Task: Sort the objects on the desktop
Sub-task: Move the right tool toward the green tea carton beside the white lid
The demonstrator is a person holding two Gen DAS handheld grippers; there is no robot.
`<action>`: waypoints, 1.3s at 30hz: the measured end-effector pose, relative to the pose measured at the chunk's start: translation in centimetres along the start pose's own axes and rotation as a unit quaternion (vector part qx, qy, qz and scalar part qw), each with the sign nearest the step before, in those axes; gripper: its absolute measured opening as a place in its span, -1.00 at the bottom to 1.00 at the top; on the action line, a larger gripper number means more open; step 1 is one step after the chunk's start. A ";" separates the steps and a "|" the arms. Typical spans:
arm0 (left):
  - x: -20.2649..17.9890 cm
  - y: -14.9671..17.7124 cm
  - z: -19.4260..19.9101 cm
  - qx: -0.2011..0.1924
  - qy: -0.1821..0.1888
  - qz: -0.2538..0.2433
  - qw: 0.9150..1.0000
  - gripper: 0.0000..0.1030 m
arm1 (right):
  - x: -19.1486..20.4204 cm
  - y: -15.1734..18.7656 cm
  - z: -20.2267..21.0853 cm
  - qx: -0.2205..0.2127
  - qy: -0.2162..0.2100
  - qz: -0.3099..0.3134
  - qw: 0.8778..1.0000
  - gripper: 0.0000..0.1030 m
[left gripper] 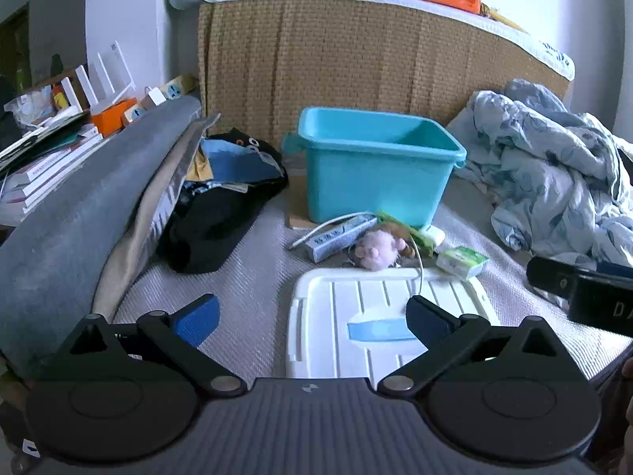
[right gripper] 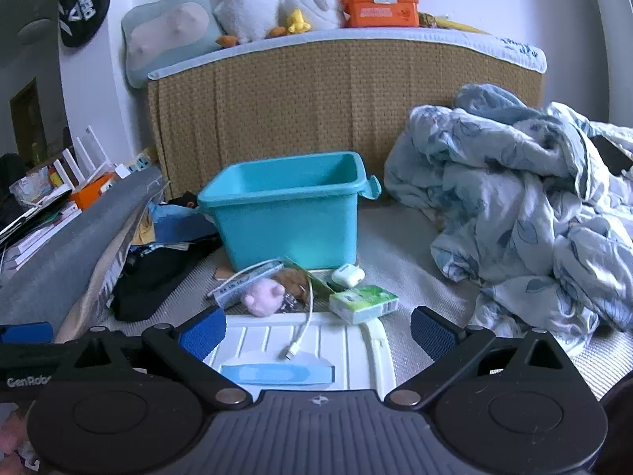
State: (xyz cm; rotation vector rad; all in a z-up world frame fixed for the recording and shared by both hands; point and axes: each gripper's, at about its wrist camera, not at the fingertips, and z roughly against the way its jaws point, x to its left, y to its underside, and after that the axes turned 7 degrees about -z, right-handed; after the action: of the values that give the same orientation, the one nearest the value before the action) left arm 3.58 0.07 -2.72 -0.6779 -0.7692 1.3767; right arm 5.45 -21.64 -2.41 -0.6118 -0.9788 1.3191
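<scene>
Left gripper (left gripper: 312,318) spread wide, nothing between the blue pads; right gripper (right gripper: 316,330) likewise spread wide and empty. White lid (left gripper: 379,316) flat on the bed just ahead of both claws, its near edge under the fingers in each view. Cluster of small items past the lid's far edge, between lid and teal bin (left gripper: 376,162): pink plush (left gripper: 376,251) touching the lid edge, long blue-white box (left gripper: 340,237) to its left, green tissue pack (left gripper: 461,262) to the right, white charging cable (right gripper: 304,316) trailing from the pile onto the lid. Teal bin upright, open-topped, inside seen as bare, standing against the woven headboard (left gripper: 356,67). Right wrist view only: cable plug end resting on the lid by the blue label, small white earbud case (right gripper: 348,275) beside the tissue pack, brown plush (right gripper: 292,277) behind the pink one, black cap (right gripper: 81,4) hanging on the wall. Left wrist view only: right gripper body as a dark block at the right edge, more of the black clothing heap (left gripper: 221,213) left of the bin. Rumpled blue-patterned duvet (right gripper: 514,198) to the right, well apart from the pile. Pink plush round, pale, fuzzy; tissue pack green and white, soft-cornered
</scene>
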 end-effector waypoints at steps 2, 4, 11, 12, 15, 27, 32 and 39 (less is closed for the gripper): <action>0.1 0.0 0.0 0.001 -0.001 0.001 1.000 1.00 | -0.4 0.0 -0.1 0.000 0.002 0.001 1.000 0.98; 0.1 -0.1 0.0 0.001 -0.003 0.003 1.000 1.00 | -1.0 0.2 -0.1 0.000 0.004 -0.002 1.000 0.98; -0.6 -0.2 -0.3 0.013 -0.001 0.000 1.000 1.00 | -3.7 0.1 -0.1 0.017 0.017 -0.049 0.998 0.95; -0.8 -0.1 -0.4 0.016 0.000 -0.002 1.000 1.00 | -3.9 0.1 0.1 0.016 0.019 -0.052 0.998 0.95; -1.5 0.1 -0.6 0.023 0.004 -0.015 1.000 1.00 | -4.4 0.0 0.5 0.012 0.022 -0.064 0.998 0.95; -1.0 0.0 -0.8 0.031 -0.001 -0.012 0.999 1.00 | -3.8 0.3 -0.5 0.027 0.015 -0.047 0.998 0.95; -1.4 0.3 -1.1 0.040 -0.003 -0.020 0.999 1.00 | -4.3 0.3 -0.8 0.034 0.016 -0.055 0.998 0.95; -2.0 0.4 -1.1 0.046 -0.002 -0.032 0.998 1.00 | -4.5 0.2 -0.9 0.035 0.021 -0.062 0.997 0.95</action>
State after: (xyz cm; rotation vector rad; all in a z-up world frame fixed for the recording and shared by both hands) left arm 4.17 -1.83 -3.87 -0.5746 -0.7206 1.3473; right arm 6.31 -25.80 -4.13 -0.5149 -0.9171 1.2205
